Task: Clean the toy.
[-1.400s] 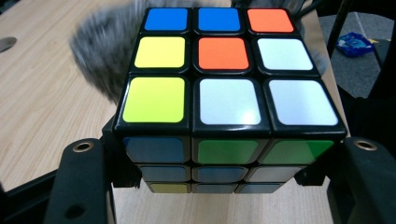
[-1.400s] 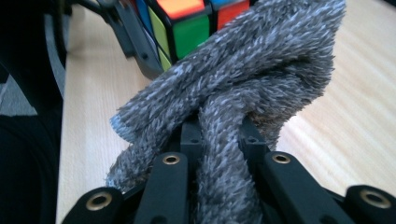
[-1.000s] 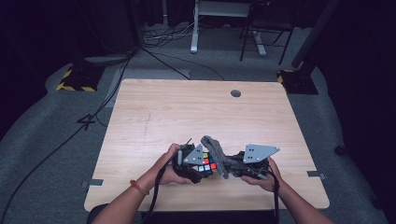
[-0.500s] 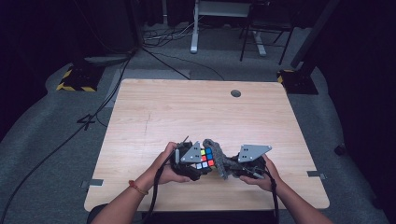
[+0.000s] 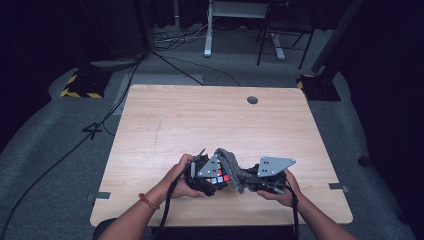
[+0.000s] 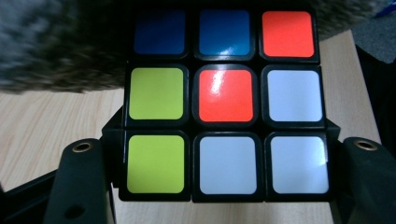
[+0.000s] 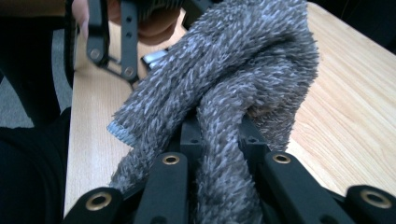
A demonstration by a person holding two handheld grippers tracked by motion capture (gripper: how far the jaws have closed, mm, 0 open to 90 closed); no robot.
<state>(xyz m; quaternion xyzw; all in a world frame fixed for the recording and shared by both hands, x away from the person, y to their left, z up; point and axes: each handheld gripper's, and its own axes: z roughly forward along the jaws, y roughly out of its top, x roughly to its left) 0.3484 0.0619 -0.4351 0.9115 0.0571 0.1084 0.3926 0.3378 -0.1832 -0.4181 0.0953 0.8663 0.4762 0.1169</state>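
A Rubik's cube is held just above the near part of the wooden table, with my left gripper shut on it. In the left gripper view the cube shows a face of blue, red, white and yellow-green stickers, clamped between the two black jaws of the left gripper. A grey fluffy cloth drapes over the cube's top and right side. My right gripper is shut on a bunched fold of the cloth. In the high view the right gripper sits right of the cube.
A round cable hole lies near the table's far edge. Beyond the table are a white desk leg, a dark chair frame and floor cables. Yellow-black striped bases stand at the far corners.
The left gripper has turned slightly with the cube, and its grey plate now faces up. The cloth has shifted over the cube's right side. Both hands stay in place.
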